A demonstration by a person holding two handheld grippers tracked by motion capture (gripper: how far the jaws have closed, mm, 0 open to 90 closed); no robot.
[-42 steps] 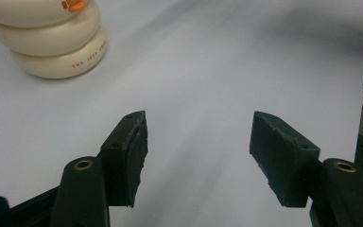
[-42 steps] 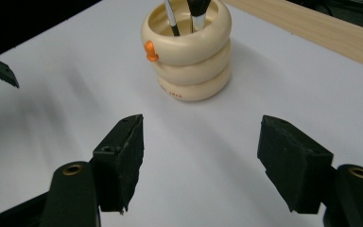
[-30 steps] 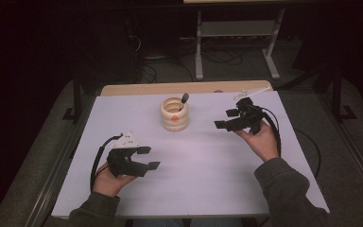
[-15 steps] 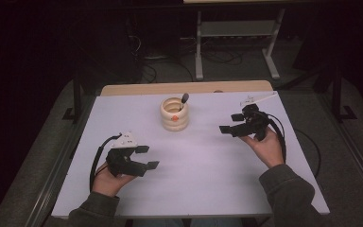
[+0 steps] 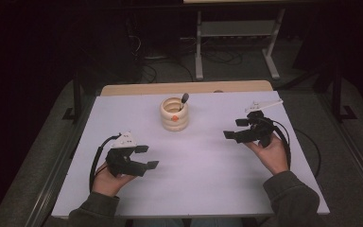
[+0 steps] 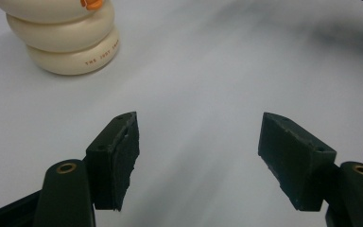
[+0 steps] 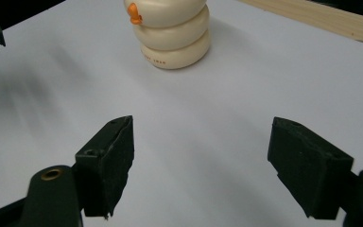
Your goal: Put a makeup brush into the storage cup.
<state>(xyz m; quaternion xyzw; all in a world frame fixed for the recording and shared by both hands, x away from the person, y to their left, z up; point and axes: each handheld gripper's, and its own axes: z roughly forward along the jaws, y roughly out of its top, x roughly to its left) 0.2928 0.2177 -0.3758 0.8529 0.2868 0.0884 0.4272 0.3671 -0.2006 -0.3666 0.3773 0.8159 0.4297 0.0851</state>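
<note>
both sets of fingers are spread with nothing between them. the left fingers have just been opening a little wider and hang low over the white surface, aimed across it toward the middle; the right fingers point left toward the cream ribbed cup, near it but clearly apart. the cup stands upright at the far middle of the surface, a dark-tipped stick leaning out of it. this looks like the approach, before any contact. the next move likely calls for bringing the right fingers up to the cup or stick. each hand grips its tool from below, forearms coming in from the near edge.
</note>
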